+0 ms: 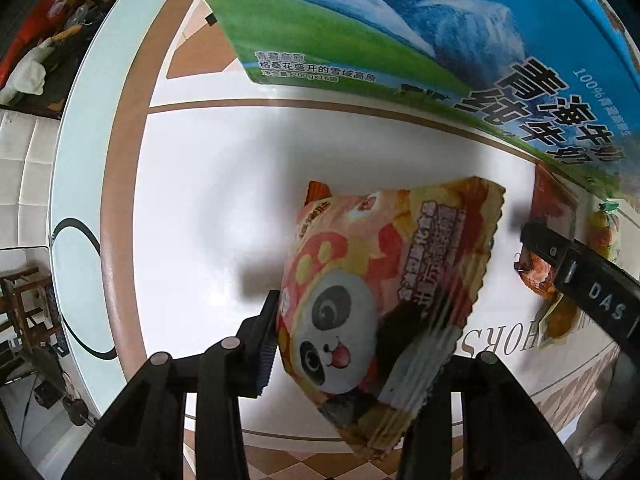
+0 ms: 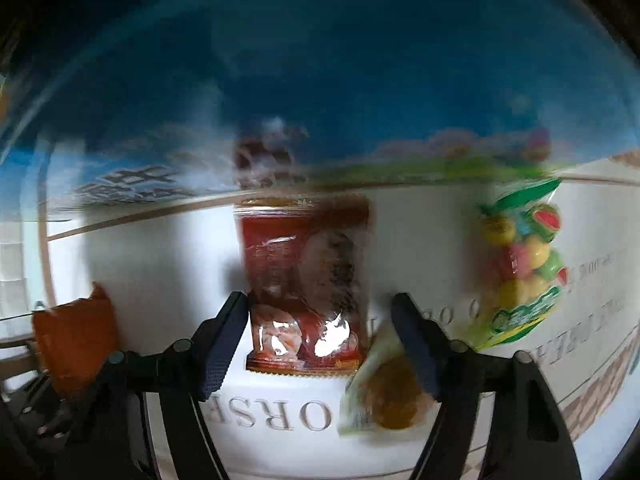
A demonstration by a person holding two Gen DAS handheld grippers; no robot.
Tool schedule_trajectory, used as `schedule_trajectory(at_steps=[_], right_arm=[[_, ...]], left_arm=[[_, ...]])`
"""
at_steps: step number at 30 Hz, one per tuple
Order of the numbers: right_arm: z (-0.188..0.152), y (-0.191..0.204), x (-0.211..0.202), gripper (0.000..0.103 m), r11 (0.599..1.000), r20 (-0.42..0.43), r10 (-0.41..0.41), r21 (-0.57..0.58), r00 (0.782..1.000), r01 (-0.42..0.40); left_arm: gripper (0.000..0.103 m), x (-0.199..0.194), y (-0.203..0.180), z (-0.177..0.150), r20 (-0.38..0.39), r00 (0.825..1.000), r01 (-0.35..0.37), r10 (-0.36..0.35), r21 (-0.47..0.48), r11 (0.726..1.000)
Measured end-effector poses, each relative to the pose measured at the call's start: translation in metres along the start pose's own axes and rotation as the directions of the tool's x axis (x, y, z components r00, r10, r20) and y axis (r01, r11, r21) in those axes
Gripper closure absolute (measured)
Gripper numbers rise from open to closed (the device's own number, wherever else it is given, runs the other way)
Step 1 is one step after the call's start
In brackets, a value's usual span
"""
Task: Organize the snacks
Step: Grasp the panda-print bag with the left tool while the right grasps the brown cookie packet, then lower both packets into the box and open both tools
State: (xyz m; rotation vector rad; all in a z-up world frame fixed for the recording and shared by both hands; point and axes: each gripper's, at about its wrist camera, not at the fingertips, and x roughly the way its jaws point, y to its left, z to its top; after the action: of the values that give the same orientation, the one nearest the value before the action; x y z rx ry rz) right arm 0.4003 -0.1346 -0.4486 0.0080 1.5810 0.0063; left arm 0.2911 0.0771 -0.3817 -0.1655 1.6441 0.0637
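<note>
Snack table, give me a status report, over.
Left gripper shut on panda snack bag, lifted. Right gripper open around red snack packet. Milk carton box close ahead.

The left gripper [image 1: 344, 344] was clamped on the panda snack packet [image 1: 380, 292], its 2 fingers pressed against the packet's sides and holding it clear of the surface below. Its left pad [image 1: 267, 344] lay flat against the wrapper, while the other finger was mostly hidden behind the packet. The right gripper [image 2: 320, 340] hung low with its 2 fingers spread wide apart, gripping nothing. In the left wrist view, one right finger [image 1: 580, 280] reached in from the right edge.
</note>
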Motion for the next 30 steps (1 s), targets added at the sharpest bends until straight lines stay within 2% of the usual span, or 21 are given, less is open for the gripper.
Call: schedule_trajectory(at_steps=[1, 6, 11, 16, 20, 23, 24, 26, 29, 30], right_arm=[[-0.002, 0.002, 0.000, 0.044, 1.000, 0.004, -0.001, -0.005, 1.000, 0.001], [-0.023, 0.015, -0.001, 0.045, 0.997, 0.004, -0.010, -0.080, 1.000, 0.010], [-0.049, 0.012, -0.006, 0.045, 0.996, -0.011, 0.027, -0.083, 1.000, -0.027], [-0.072, 0.000, -0.042, 0.045, 0.992, 0.026, 0.095, -0.082, 0.995, -0.093], [-0.072, -0.017, -0.086, 0.045, 0.986, 0.078, 0.160, -0.062, 0.984, -0.156], [-0.067, -0.033, -0.120, 0.045, 0.980, 0.127, 0.199, -0.043, 0.972, -0.195], [-0.065, -0.039, -0.135, 0.045, 0.977, 0.149, 0.214, -0.032, 0.965, -0.212], [-0.063, -0.052, -0.163, 0.045, 0.971, 0.182, 0.238, -0.020, 0.954, -0.239], [-0.045, -0.073, -0.195, 0.045, 0.963, 0.235, 0.264, -0.004, 0.935, -0.271], [-0.039, -0.075, -0.202, 0.045, 0.963, 0.250, 0.262, -0.001, 0.932, -0.271]], left_arm=[[0.066, 0.000, 0.003, 0.000, -0.002, 1.000, 0.006, -0.006, -0.004, 1.000], [0.066, 0.000, -0.003, -0.014, -0.004, 1.000, 0.025, -0.025, -0.012, 1.000], [0.066, -0.012, -0.012, -0.035, 0.007, 0.998, 0.059, -0.059, 0.008, 0.998], [0.066, -0.046, -0.029, -0.050, 0.049, 0.991, 0.125, -0.127, 0.044, 0.991], [0.066, -0.091, -0.046, -0.055, 0.101, 0.974, 0.194, -0.201, 0.078, 0.978], [0.066, -0.130, -0.058, -0.039, 0.145, 0.954, 0.247, -0.262, 0.114, 0.962], [0.066, -0.139, -0.047, -0.029, 0.154, 0.948, 0.261, -0.278, 0.122, 0.958], [0.066, -0.163, -0.052, -0.006, 0.176, 0.935, 0.284, -0.307, 0.145, 0.948], [0.066, -0.197, -0.057, 0.017, 0.217, 0.924, 0.277, -0.314, 0.186, 0.943], [0.066, -0.200, -0.067, 0.036, 0.221, 0.922, 0.277, -0.317, 0.193, 0.941]])
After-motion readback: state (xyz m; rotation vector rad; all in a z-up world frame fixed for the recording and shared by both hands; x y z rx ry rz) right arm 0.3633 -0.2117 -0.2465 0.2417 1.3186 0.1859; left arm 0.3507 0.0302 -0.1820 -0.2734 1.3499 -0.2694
